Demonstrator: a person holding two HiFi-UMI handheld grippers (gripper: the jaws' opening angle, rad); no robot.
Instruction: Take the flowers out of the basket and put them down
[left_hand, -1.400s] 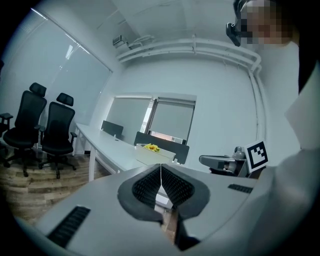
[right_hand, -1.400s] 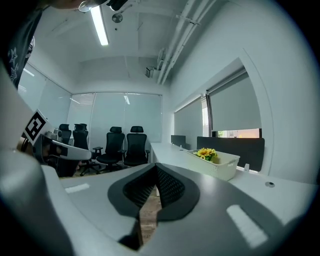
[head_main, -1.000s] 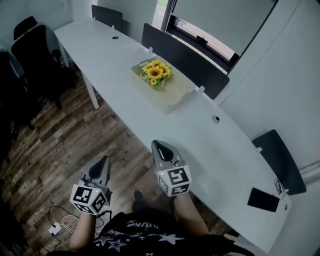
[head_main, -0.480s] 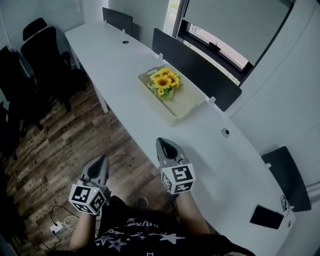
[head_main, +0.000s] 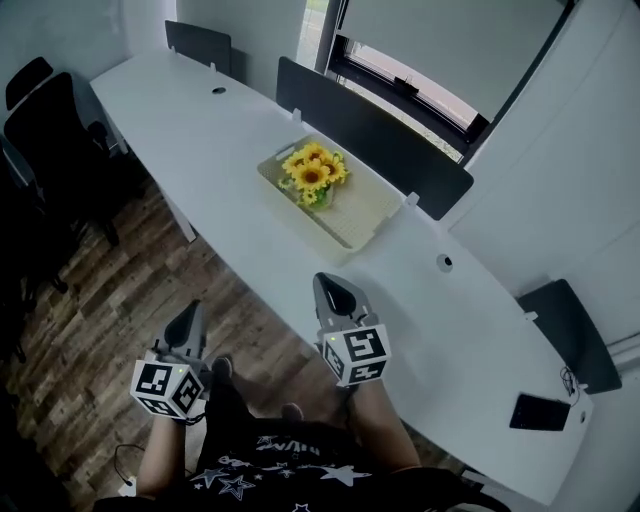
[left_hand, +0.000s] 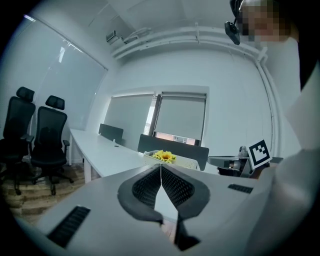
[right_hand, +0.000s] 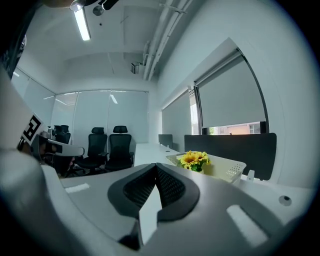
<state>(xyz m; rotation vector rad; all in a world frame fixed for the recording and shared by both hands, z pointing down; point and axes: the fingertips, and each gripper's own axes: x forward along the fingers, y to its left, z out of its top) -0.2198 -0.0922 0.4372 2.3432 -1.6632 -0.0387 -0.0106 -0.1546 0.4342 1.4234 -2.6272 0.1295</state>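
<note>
The long white table (head_main: 440, 320) runs from ten o'clock to four o'clock in the head view; the shallow cream basket (head_main: 368, 208) sits on it by the far edge, at about twelve o'clock from the right gripper (head_main: 323, 281); the yellow flowers (head_main: 313, 172) stand upright in the basket's left end, well apart from both grippers. Both pairs of jaws are closed on nothing; the left gripper (head_main: 190, 313) hangs over the wooden floor (head_main: 100, 290), at eight o'clock of the right one and short of the table's near edge.

What may go wrong, as I judge it: jaws left shut on arrival would knock the bunch over or shove the light basket against the dark divider panel (head_main: 370, 135) behind it; a tilted lift could catch the basket's rim and drag it along; a pinch on the blooms rather than low on the stems would crush petals; the bunch looks top-heavy and may topple when set down.

Room: broad bare tabletop lies at nine o'clock and four o'clock of the basket, good for setting down; the divider closes off one o'clock; the near edge drops to the floor at seven o'clock; the black chairs (head_main: 50, 110) at ten o'clock stand well clear; a small dark flat thing (head_main: 538, 412) lies far off at four o'clock.
</note>
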